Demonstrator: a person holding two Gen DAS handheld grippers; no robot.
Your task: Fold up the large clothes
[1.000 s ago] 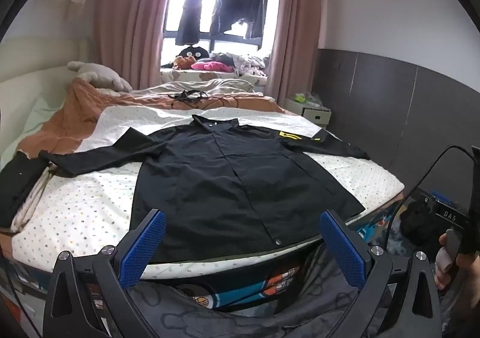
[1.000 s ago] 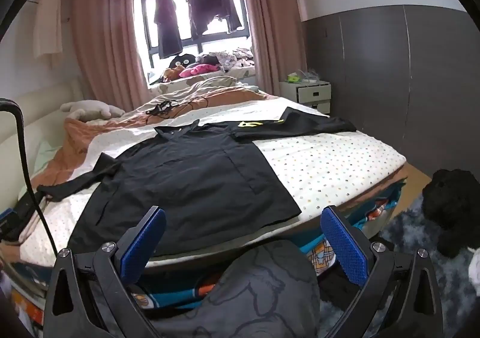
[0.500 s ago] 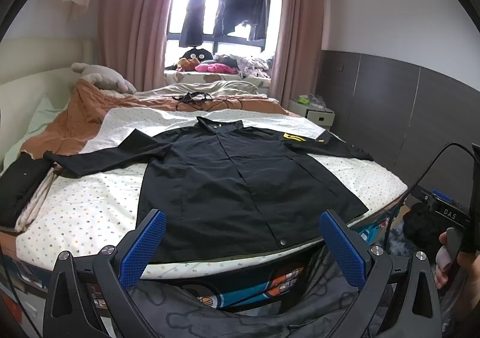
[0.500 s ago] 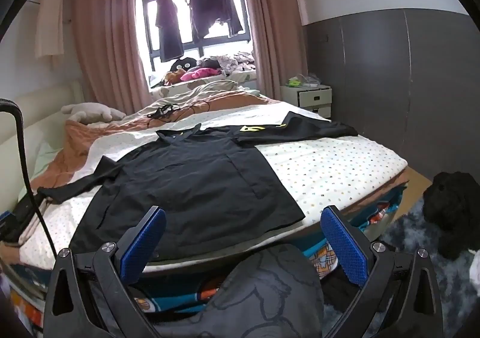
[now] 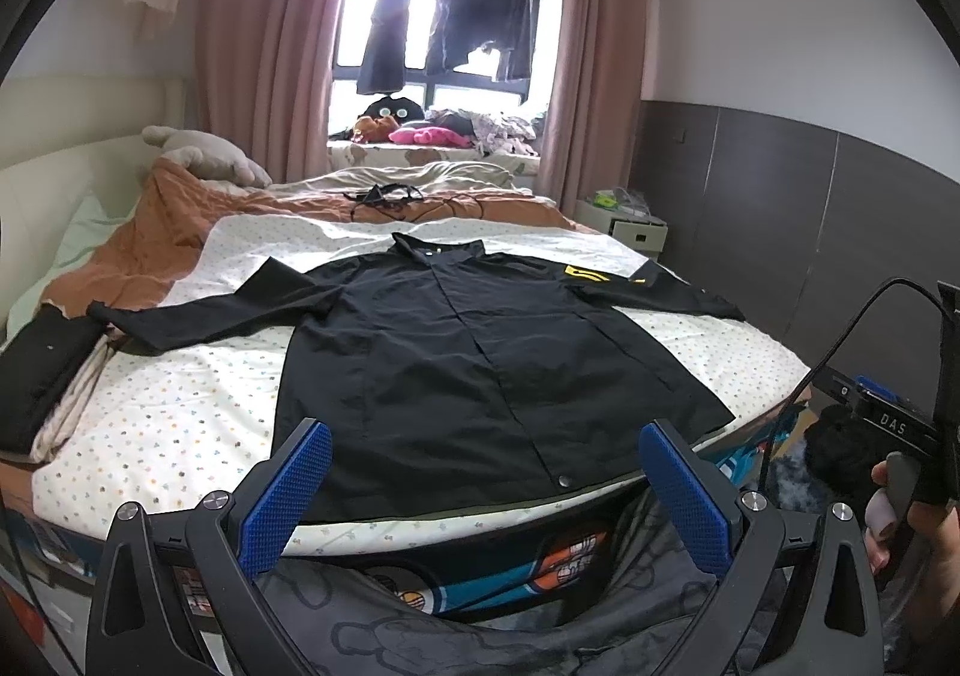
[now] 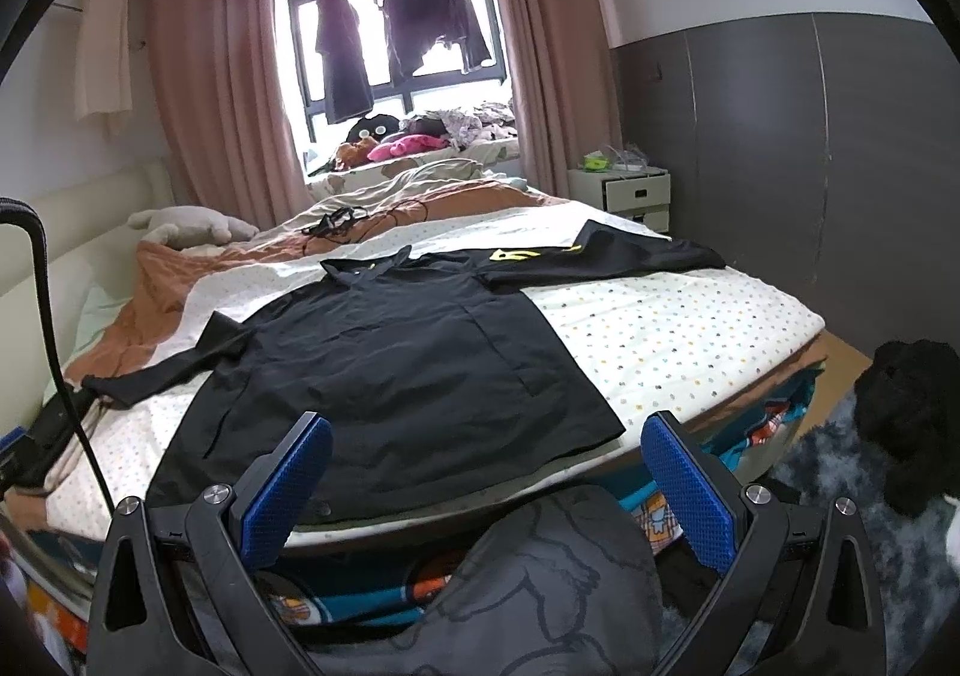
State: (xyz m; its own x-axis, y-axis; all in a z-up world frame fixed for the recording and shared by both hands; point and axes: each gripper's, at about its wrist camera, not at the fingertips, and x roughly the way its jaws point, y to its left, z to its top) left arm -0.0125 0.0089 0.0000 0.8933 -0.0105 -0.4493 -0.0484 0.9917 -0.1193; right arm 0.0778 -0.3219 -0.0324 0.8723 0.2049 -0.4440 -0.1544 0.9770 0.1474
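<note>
While both tools hang short of the bed [image 5: 180,412], the black shirt [image 5: 474,364] lies flat on the dotted sheet, front up, collar toward the window [image 5: 444,16] and hem at the bed's near edge. Its sleeves spread outward to either side of the body; the one nearer the nightstand [image 6: 636,190] carries a yellow mark [image 5: 581,273]. Left tool [image 5: 486,490]: blue pads wide apart, nothing between them, held just off the shirt's hem and touching no cloth. Right tool [image 6: 486,487]: likewise spread wide and holding nothing, also just off the hem, toward the shirt's corner on the nightstand side. A folded dark stack [image 5: 42,370] rests on the bed beyond the other sleeve's cuff. Behind the shirt's collar lie an orange blanket [image 5: 174,232] and a tangle of cables [image 5: 384,194]; a plush toy [image 5: 204,151] sits farther back. Dark garments [image 5: 456,28] hang in the window beyond the shirt.
</note>
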